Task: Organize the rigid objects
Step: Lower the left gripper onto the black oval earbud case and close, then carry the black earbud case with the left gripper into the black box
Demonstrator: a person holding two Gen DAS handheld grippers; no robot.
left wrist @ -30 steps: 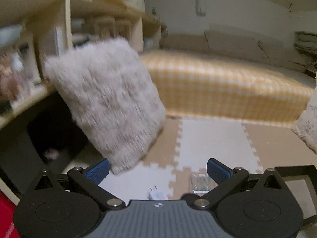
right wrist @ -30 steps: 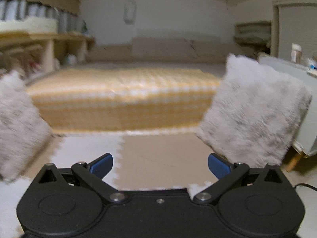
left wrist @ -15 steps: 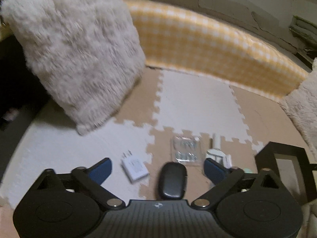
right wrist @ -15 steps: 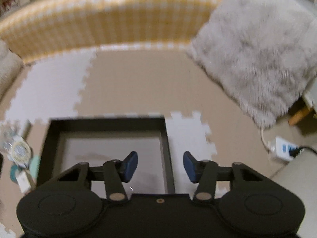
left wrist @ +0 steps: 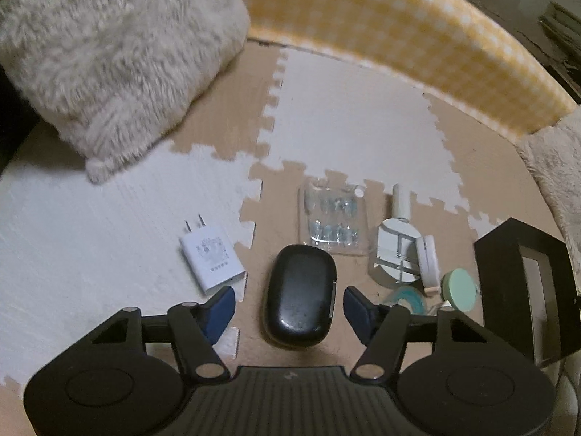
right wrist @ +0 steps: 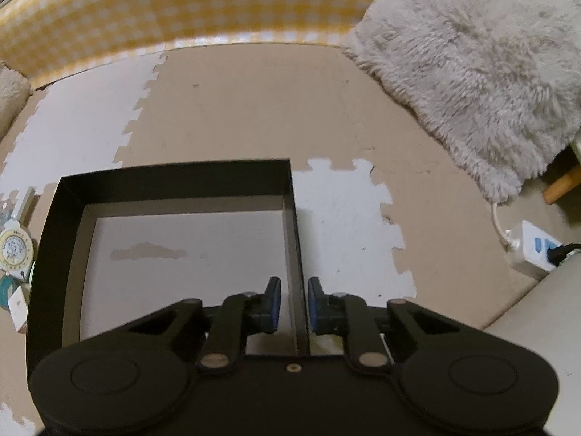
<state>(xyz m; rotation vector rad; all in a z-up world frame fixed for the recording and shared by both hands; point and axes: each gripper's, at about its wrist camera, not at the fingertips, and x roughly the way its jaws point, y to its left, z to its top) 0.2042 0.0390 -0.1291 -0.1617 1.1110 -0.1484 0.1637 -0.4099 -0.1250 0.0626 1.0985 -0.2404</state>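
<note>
In the left wrist view my left gripper point(left wrist: 288, 299) is open, its jaws on either side of a black oval case point(left wrist: 300, 294) lying on the floor mat. A white plug charger point(left wrist: 211, 258) lies to its left. A clear blister pack point(left wrist: 332, 221), a clear cube point(left wrist: 397, 254), a tape roll point(left wrist: 405, 297) and a green disc point(left wrist: 460, 289) lie beyond and to the right. In the right wrist view my right gripper point(right wrist: 294, 303) is nearly closed around the right wall of a black open box point(right wrist: 295, 239), with small gaps still showing.
Fluffy cushions stand at the left point(left wrist: 109, 47) and the right point(right wrist: 483, 65). A yellow checked mattress point(left wrist: 399, 32) borders the mat at the back. A white power strip point(right wrist: 535, 250) lies at the right. The box also shows in the left wrist view point(left wrist: 508, 272).
Both grippers tilted down and lowered toward the floor. The left one came over the black case. The right one narrowed its jaws around the box's right wall.
</note>
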